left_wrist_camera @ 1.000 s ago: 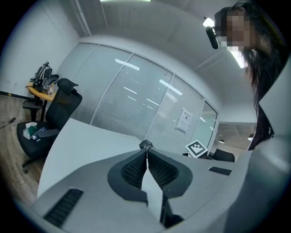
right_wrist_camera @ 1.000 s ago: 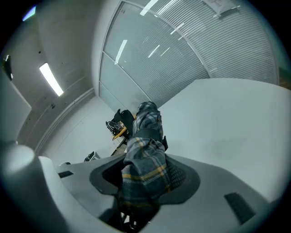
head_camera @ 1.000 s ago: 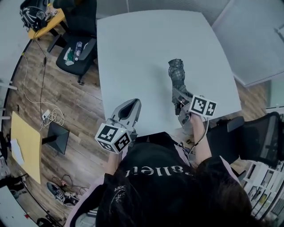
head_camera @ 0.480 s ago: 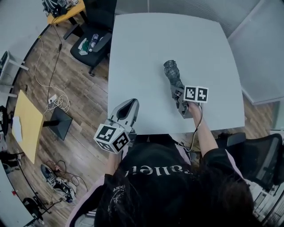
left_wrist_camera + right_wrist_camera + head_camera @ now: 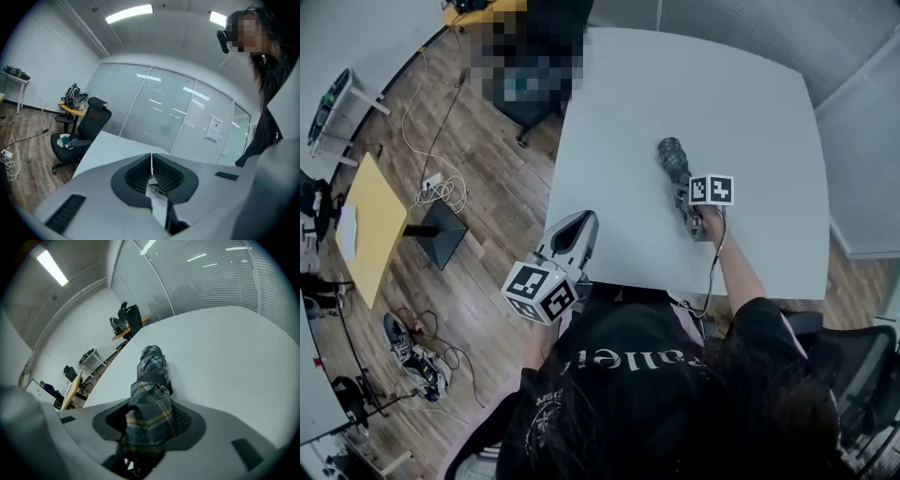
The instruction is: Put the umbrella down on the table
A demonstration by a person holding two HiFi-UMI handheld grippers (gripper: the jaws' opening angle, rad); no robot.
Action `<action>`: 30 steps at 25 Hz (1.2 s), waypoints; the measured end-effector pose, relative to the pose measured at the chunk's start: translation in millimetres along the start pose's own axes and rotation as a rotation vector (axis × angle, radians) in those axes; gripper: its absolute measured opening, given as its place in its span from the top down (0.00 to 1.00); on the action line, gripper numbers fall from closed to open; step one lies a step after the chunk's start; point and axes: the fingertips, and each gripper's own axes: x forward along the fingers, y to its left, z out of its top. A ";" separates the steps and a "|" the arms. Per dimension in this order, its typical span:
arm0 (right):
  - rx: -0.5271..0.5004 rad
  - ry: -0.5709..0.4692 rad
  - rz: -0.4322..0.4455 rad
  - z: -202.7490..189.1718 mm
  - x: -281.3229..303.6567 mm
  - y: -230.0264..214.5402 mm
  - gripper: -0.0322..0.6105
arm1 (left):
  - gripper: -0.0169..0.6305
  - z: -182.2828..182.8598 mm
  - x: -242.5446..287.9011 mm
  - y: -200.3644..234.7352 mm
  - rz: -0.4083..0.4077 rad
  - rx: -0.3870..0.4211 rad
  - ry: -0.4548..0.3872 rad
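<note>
Shows a white tabletop [image 5: 750, 103] from steeply above, with the right gripper [image 5: 684, 194] reaching out over its middle part. Shows that gripper clamped on a folded plaid umbrella [image 5: 673, 157], jaws spread wide by the thick bundle of cloth and pressing on both of its sides. Presents the umbrella, in the right gripper view, as grey check fabric with thin yellow lines, running straight away from the jaws and slanting down toward the tabletop. Places its far end low against the white surface, well in from every edge; leaves contact there uncertain. Shows the left gripper [image 5: 580, 221] at the near left edge of the tabletop, well apart from the umbrella, jaws pressed together with nothing between them. Includes, beyond the left gripper's tip, a black office chair [image 5: 89, 127] beside the tabletop's far corner and a glass partition [image 5: 164, 108] with blinds. Includes, left of the tabletop, a wooden floor [image 5: 487, 225] with loose cables [image 5: 441, 187] and a yellow-topped desk [image 5: 370, 211].
</note>
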 end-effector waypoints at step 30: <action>0.079 -0.126 -0.077 21.1 -2.2 -18.8 0.52 | 0.93 8.1 -0.6 40.8 0.034 -0.009 -0.002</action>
